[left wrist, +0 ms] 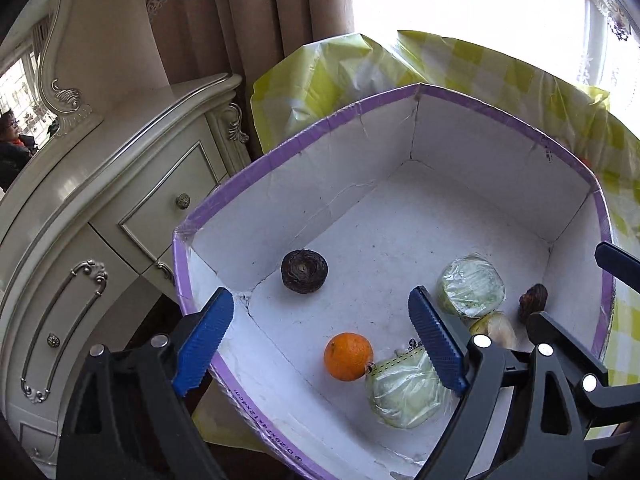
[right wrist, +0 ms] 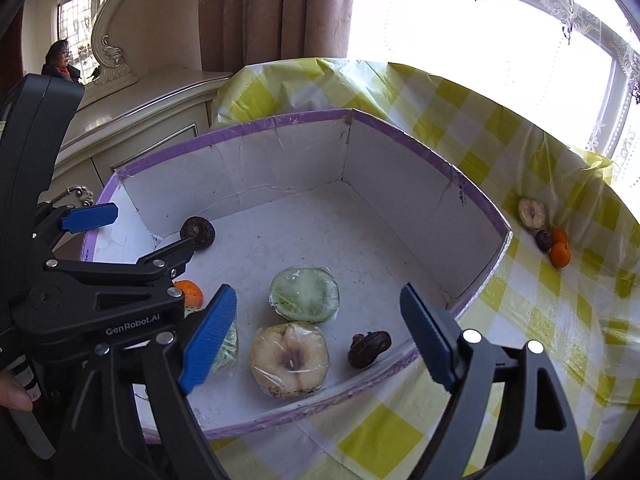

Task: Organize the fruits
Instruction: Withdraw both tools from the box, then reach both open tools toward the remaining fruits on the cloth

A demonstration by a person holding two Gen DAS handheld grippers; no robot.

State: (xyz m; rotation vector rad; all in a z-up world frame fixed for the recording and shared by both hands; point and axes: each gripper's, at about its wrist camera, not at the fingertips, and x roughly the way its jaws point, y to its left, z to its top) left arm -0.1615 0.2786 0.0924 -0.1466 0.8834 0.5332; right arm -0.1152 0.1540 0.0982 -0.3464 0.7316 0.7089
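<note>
Both tools are spread wide with nothing pinched: the left tool (left wrist: 322,340) and right tool (right wrist: 316,338) are held over the purple-rimmed box (right wrist: 476,196). Inside, six fruits can be counted: one orange (left wrist: 347,356), three wrapped halves (right wrist: 304,294), two dark ones (right wrist: 197,232). Four more fruits (right wrist: 560,254) are left on the desk (right wrist: 532,320), two of them oranges.

- The left hand-held gripper (left wrist: 320,334) has a matte black plastic frame with triangular cut-outs and round silver rivets at its pivots.
- Its fingers (left wrist: 438,338) carry blue ribbed pads.
- The right hand-held gripper (right wrist: 316,334) is built the same: black arms, silver rivets, blue ribbed pads.
- White lettering "GenRobot.AI" marks the left one's black body in the right wrist view.
</note>
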